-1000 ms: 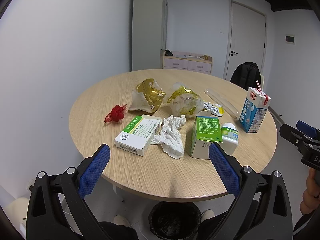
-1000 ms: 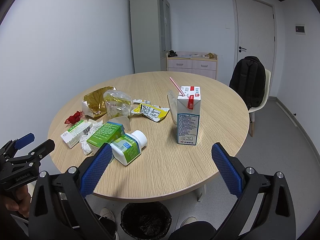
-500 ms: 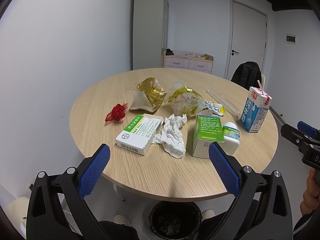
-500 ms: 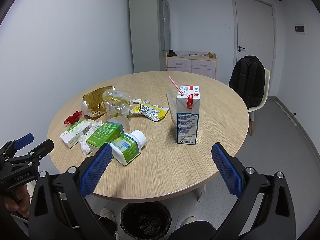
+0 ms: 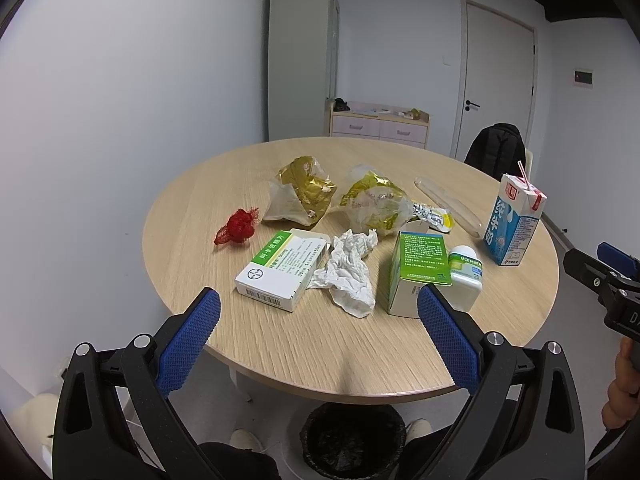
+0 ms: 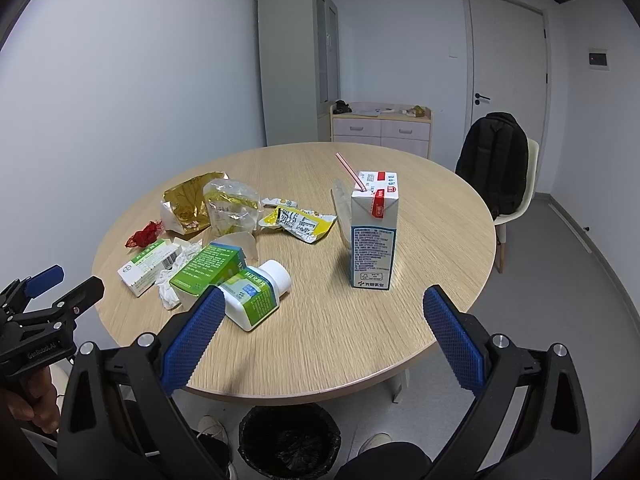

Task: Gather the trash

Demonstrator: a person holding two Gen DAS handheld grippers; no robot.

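Both tools hung wide open, empty, short of the tabletop [image 5: 248,332]. Crumpled tissue [image 5: 348,272] lay dead ahead of the left tool [image 5: 318,332], nearer it than the right tool [image 6: 324,330]; bin [image 5: 352,440] below.

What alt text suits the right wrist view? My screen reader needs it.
An open right tool hangs over a round wooden table strewn with trash: an upright milk carton, a toppled pill bottle, boxes and wrappers. A black bin stands underneath.

Scattered trash [image 5: 347,276] on round table [image 5: 280,344]
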